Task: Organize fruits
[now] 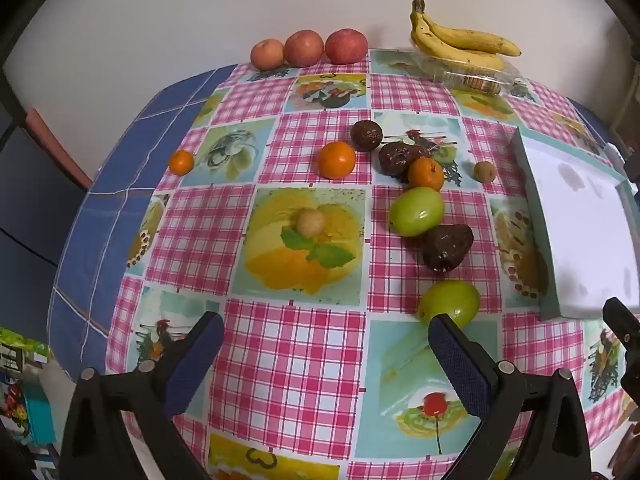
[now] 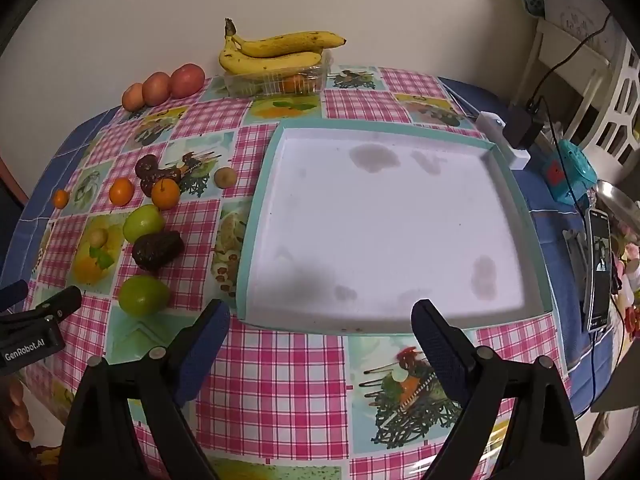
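Both claws are wide open right now, nothing in either. The left gripper (image 1: 326, 346) hangs over the checkered tablecloth (image 1: 288, 360) with a green fruit (image 1: 450, 301) sitting just beyond its right finger, so that's the obvious first pick. The right gripper (image 2: 320, 332) is parked at the near edge of the white tray (image 2: 516, 196), which is bare apart from some faint stains.

The loose fruit is all left of the tray: a second green one (image 1: 417, 212) touching a dark wrinkled fruit (image 1: 447, 247), two more dark ones further back, three small oranges, with the biggest (image 1: 337, 160) mid-table, and a couple of little tan round ones. Three apples (image 1: 307, 49) line the far edge, and bananas (image 1: 460, 40) rest on a clear plastic box.

Handling-wise, my guess: the green fruit looks smooth and firm, so it'll want to roll or squirt out. Grab it across the widest middle, pads square on. The dark wrinkled ones look soft, maybe overripe (hard to tell through the fisheye), so squeeze gently. Oranges should be forgiving. The tiny tan ones need the fingers low, nearly on the cloth. All light stuff, nothing heavy.
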The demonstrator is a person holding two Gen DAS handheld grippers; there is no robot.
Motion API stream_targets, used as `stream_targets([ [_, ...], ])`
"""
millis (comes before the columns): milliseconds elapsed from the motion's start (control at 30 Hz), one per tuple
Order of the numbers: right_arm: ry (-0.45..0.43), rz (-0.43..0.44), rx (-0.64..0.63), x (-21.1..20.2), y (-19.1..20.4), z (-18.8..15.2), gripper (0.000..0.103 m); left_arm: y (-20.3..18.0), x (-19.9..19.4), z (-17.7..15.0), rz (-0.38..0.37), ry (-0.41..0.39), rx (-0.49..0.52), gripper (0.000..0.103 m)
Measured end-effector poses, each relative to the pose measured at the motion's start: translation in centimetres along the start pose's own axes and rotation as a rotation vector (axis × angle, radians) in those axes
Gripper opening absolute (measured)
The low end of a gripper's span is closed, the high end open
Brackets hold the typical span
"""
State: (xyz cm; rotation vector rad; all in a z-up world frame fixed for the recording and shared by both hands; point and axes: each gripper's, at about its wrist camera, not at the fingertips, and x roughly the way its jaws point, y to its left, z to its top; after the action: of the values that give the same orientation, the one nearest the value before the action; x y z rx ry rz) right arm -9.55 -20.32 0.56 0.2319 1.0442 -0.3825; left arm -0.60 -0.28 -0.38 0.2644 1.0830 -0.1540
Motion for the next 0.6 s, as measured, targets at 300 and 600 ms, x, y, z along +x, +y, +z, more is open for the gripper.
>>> stream_targets([
  [300,0.018,0.003,0.006,0.16,0.34,0.0,0.093,0.76,0.41,0.63,-0.052,0.045,-0.041,0.103],
  [600,0.014,0.015,-0.006,0.1,0.69,-0.22,0.093,0.87,0.53,0.56,-0.06,0.052,-0.051,0.103],
])
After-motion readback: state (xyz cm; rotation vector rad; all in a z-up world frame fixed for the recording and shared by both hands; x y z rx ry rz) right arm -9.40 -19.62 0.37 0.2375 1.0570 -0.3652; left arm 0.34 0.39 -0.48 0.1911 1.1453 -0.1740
